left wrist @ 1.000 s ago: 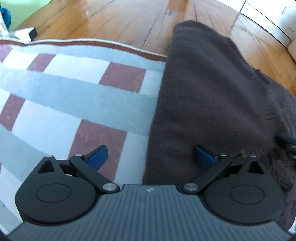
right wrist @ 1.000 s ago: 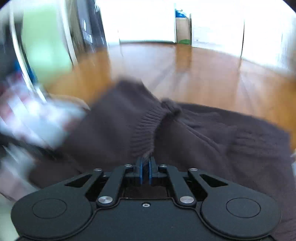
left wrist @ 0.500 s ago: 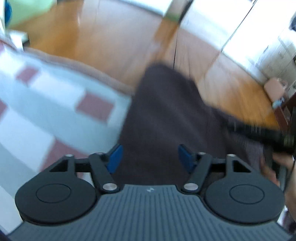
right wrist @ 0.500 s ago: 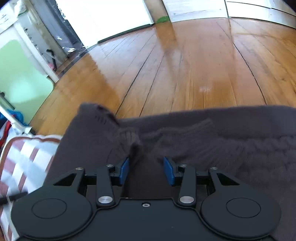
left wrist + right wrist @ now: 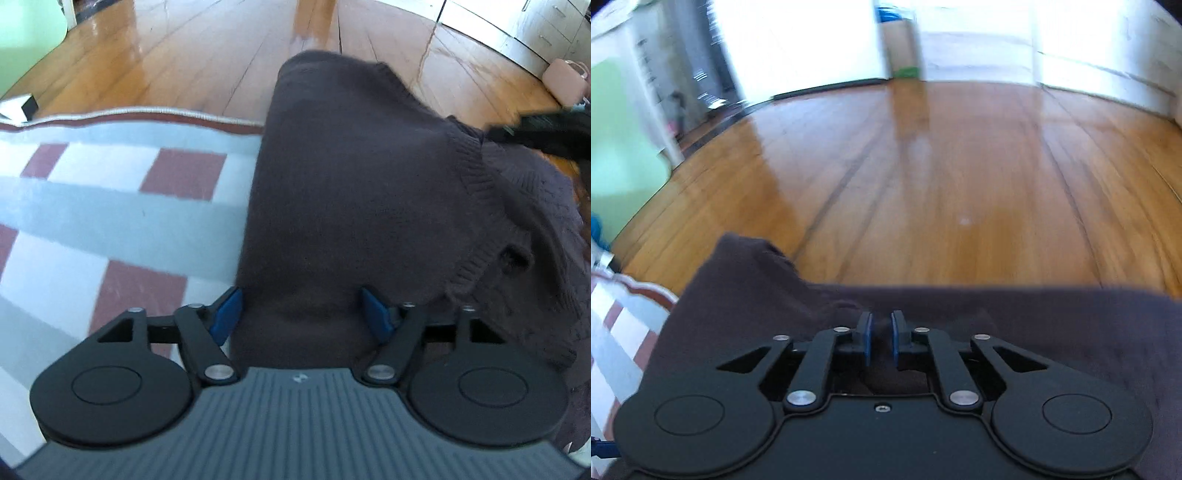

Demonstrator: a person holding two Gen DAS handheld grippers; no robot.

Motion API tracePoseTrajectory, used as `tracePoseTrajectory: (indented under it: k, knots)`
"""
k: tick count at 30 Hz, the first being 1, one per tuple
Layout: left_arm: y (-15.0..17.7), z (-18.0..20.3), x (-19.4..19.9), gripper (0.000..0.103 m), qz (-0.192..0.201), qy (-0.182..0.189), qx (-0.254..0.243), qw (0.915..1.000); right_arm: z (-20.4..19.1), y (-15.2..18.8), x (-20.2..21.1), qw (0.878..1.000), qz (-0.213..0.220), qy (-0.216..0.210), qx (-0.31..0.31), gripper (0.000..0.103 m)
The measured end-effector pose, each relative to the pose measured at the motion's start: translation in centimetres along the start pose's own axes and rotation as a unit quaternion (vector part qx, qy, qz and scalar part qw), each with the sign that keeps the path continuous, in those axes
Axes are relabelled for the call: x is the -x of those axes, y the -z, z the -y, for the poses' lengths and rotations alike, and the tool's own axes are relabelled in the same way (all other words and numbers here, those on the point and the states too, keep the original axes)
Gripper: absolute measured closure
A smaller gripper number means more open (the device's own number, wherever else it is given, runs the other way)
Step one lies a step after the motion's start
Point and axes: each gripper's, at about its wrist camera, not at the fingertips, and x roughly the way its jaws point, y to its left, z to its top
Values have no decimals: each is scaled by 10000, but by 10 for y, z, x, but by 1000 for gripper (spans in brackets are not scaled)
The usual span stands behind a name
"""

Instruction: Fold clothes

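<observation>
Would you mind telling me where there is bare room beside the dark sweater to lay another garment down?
The checked red, white and grey rug lies bare left of the dark brown knitted sweater, bordered by its piped far edge. The glossy wooden floor beyond is also free. It is crowded on the sweater's bunched right side.

Black hand-held gripper (image 5: pixel 879 341); blue pads (image 5: pixel 227 314)

Glossy wooden floor (image 5: pixel 960 177), perhaps sunlit

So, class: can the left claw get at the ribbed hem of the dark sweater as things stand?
Probably yes. The left claw stands open over the dark sweater, and the ribbed hem lies uncovered just to its right, with nothing between them.
</observation>
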Motion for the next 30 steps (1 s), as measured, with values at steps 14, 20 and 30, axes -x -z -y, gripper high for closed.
tracePoseTrajectory:
  k: [14,20,30]
  knots:
    - [-18,142,52,33,420,979,-1275,9861,158,164,203,9695,-496,-345,-2375,47]
    - [28,251,32,33,376,1071,-3367,9348,184,194,207,9526,-712,-244,-2947,47]
    - [75,278,7,29,-285,1577,-4746,8655,201,212,197,9316,-597,-236,-3578,36]
